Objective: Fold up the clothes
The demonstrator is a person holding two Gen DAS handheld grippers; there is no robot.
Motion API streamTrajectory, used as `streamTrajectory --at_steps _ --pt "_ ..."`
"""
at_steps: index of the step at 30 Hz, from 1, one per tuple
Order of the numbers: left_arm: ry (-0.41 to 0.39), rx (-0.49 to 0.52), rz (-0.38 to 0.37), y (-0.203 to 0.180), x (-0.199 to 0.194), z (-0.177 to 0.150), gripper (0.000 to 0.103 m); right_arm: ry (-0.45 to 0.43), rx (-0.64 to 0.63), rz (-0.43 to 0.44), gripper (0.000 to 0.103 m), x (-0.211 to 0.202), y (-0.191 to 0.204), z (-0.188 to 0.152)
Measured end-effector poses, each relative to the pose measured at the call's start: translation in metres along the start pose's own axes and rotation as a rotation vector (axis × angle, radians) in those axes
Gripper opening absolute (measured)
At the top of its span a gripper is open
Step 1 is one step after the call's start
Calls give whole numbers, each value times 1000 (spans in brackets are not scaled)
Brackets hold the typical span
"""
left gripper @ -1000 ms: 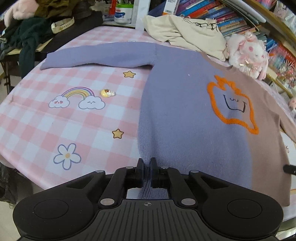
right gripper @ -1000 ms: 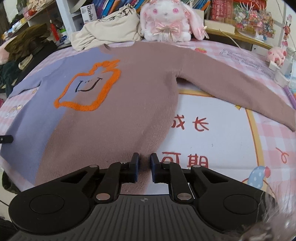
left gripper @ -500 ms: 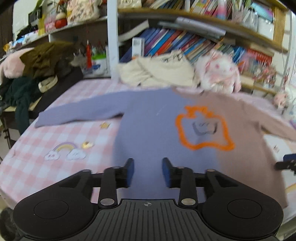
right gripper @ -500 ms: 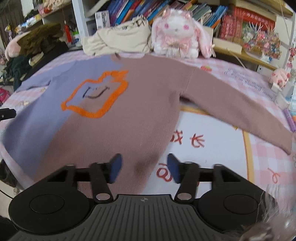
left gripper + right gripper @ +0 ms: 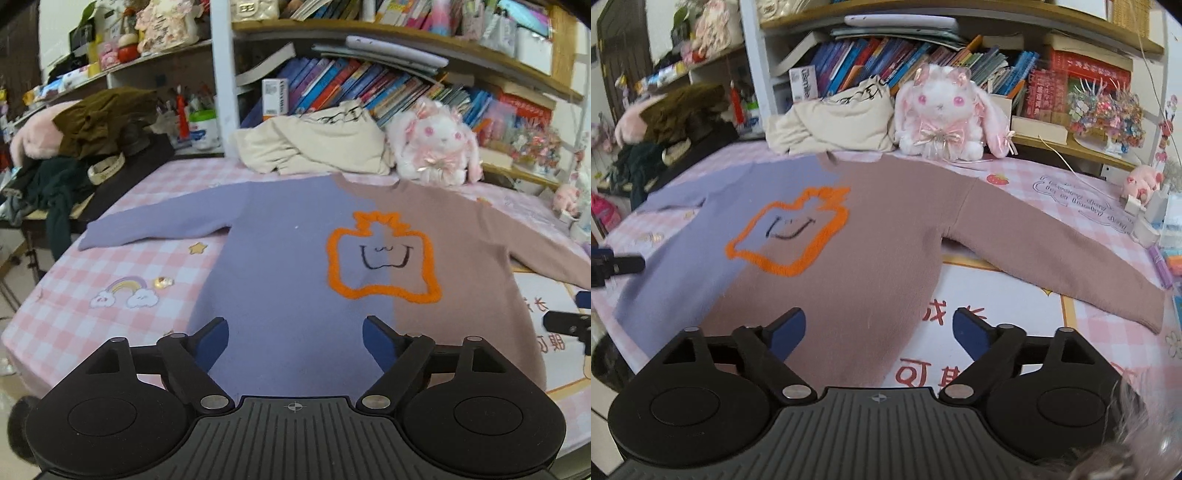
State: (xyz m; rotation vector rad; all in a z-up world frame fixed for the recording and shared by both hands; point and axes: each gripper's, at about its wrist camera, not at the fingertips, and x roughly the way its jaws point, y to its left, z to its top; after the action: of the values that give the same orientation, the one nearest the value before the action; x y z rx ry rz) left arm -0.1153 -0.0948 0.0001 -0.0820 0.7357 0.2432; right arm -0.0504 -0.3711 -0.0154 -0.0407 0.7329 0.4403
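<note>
Sweater (image 5: 295, 280), one, lies flat; left gripper (image 5: 295, 341) and right gripper (image 5: 879, 334) just spread wide, empty.

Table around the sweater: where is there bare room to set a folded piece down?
Bare checked cloth lies left of the sweater, below its purple sleeve. More lies below the brown sleeve. The back edge is crowded: cream garment, plush rabbit.

Sweater (image 5: 295, 266) half lilac, half dusty mauve (orange outline motif (image 5: 384, 258)); tablecloth (image 5: 74, 317) pink-white checked.
</note>
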Motion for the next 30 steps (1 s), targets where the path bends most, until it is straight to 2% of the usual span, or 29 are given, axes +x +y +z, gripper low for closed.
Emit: streamTrajectory --at_steps 4,6,8,14,16,19,22,25,30 --pt "-24 -51 52 -1 -2 -8 86 -1 43 4 88 -3 -1 1" --pt "-44 -30 79 -5 -3 -12 88 2 56 -8 88 -4 0 -1" --pt "-45 -1 68 -8 -2 -11 88 10 74 -26 88 -4 1 -3" --pt "-52 39 -17 -1 10 -4 90 36 64 -164 88 2 14 -4" --pt "-41 52 -48 4 18 -4 90 42 74 -199 91 5 21 -5" --pt "-38 114 -101 15 27 0 90 49 103 -262 93 10 35 -7" --pt "-37 190 -157 27 34 7 90 58 135 -315 93 16 57 -7" --pt "-47 225 -203 45 41 14 95 51 148 -349 96 18 83 -6" --pt "-48 271 -271 76 57 22 95 49 156 -393 96 25 127 -8"
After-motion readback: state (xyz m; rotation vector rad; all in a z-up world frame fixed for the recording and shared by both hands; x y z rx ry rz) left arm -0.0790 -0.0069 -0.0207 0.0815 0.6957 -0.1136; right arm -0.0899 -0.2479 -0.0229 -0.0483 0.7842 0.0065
